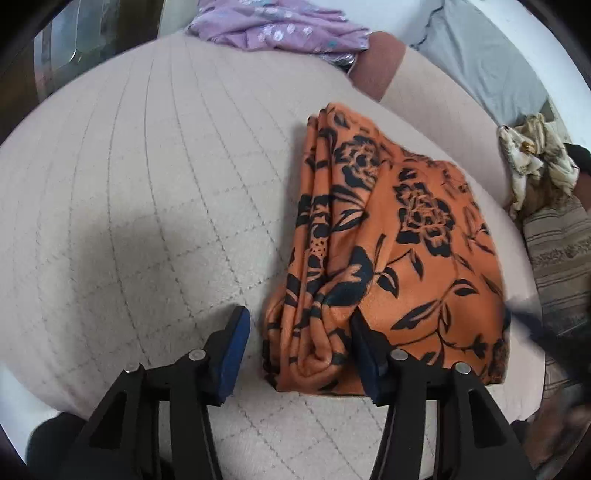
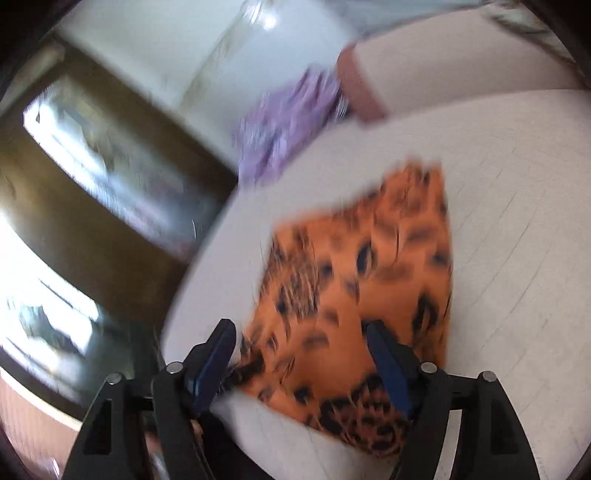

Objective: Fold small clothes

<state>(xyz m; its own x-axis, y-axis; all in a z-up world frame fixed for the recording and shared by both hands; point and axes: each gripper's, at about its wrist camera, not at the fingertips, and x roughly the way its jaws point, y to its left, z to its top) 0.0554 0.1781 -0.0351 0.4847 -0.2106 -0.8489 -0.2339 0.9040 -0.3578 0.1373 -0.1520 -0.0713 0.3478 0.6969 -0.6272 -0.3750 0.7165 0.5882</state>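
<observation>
1. Left gripper (image 1: pixel 299 332): black two-finger claw with blue pads, jaws apart at a moderate width, poised over the near left corner of the folded orange cloth with black flower print (image 1: pixel 391 251). Right blue pad against or just over the cloth's top layer; left pad clear of it, above the bedding. No pinch on the fabric visible.
2. Right gripper (image 2: pixel 301 343): same black build with blue pads, jaws wide, hovering over the near edge of the orange cloth (image 2: pixel 354 288). Nothing clamped between the pads. View heavily blurred.
3. Orange cloth: folded into a compact, roughly rectangular stack, layered edges showing along its left side in the left wrist view, lying flat on the pale beige quilted bed cover (image 1: pixel 147 184).
4. Crumpled lilac garment with light floral print (image 1: pixel 280 29): at the far edge of the cover, well apart from the orange cloth.
5. Cream patterned bundle of fabric (image 1: pixel 535 158): at the right edge, off the beige cover.
</observation>
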